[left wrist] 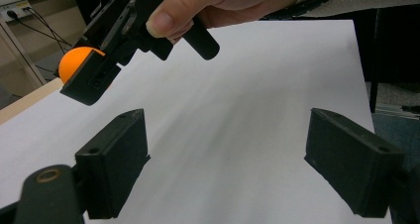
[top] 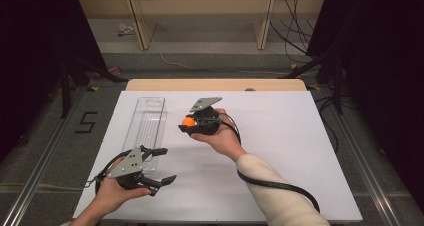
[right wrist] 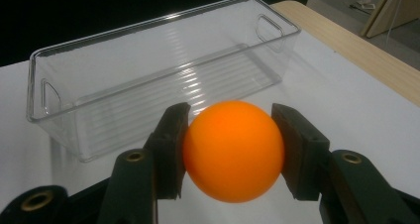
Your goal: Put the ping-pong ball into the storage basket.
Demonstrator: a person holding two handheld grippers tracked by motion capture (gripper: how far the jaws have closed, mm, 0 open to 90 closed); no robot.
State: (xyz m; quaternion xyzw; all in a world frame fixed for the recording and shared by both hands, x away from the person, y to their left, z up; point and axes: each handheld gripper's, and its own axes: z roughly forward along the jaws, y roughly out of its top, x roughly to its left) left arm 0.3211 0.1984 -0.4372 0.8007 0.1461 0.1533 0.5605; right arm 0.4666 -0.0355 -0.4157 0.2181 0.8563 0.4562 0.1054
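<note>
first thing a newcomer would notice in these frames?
The orange ball, the one bright thing here, clamped between the jaws of the right gripper held above the middle of the white table. Next, the clear plastic bin lying empty on the table just beyond the ball. The left gripper sits near the table's front left with its jaws wide open and nothing between them.

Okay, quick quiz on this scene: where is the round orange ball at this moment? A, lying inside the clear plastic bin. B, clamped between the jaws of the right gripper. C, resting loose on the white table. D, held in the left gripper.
B: the right gripper view shows the round orange ball pressed on both sides by the right gripper, with the clear plastic bin empty behind it and the left gripper open.
</note>
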